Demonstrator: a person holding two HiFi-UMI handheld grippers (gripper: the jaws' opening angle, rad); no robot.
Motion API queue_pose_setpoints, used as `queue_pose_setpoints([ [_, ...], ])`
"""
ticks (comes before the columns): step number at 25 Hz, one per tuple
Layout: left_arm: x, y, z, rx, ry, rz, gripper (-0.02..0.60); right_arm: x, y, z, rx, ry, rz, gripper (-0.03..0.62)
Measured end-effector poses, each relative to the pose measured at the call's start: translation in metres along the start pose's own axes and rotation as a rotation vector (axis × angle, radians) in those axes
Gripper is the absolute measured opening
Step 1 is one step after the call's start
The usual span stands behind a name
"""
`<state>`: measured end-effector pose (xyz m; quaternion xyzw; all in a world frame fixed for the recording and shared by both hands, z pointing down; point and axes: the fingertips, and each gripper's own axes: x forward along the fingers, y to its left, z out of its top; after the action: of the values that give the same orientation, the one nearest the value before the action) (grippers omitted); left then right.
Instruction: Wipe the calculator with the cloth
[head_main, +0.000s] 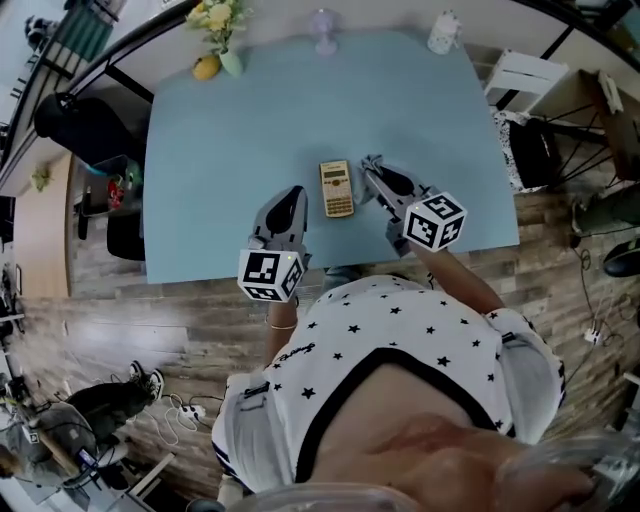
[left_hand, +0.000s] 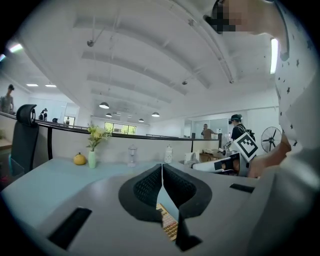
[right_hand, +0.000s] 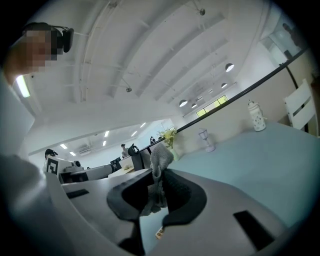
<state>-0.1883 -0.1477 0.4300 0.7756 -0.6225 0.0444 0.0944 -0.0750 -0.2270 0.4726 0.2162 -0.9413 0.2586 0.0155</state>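
Judging the calculator (head_main: 337, 188) as light, stiff plastic, likely sliding on the smooth table (head_main: 220, 130) under a wipe. Needing steadying at its long edges or a near corner, away from the keys. Judging the cloth (right_hand: 160, 156) as soft and limp, best taken by a bunched fold. Looking at a slim yellowish-gold body with key rows, lying flat near the table's front edge, between both grippers. Pinching the grey cloth in the right gripper (right_hand: 159, 175). Holding the left gripper (left_hand: 162, 170) pressed together on nothing, just beside the calculator.
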Motion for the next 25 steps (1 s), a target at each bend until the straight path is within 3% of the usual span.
queue_pose_setpoints([
  [10, 0.008, 0.046, -0.003, 0.005, 0.005, -0.075, 0.031, 0.041, 0.001, -0.024, 0.013, 0.028, -0.085, 0.049],
  [25, 0.03, 0.102, -0.011, -0.026, 0.015, -0.126, 0.031, 0.095, -0.014, -0.049, 0.008, 0.121, -0.173, 0.049],
])
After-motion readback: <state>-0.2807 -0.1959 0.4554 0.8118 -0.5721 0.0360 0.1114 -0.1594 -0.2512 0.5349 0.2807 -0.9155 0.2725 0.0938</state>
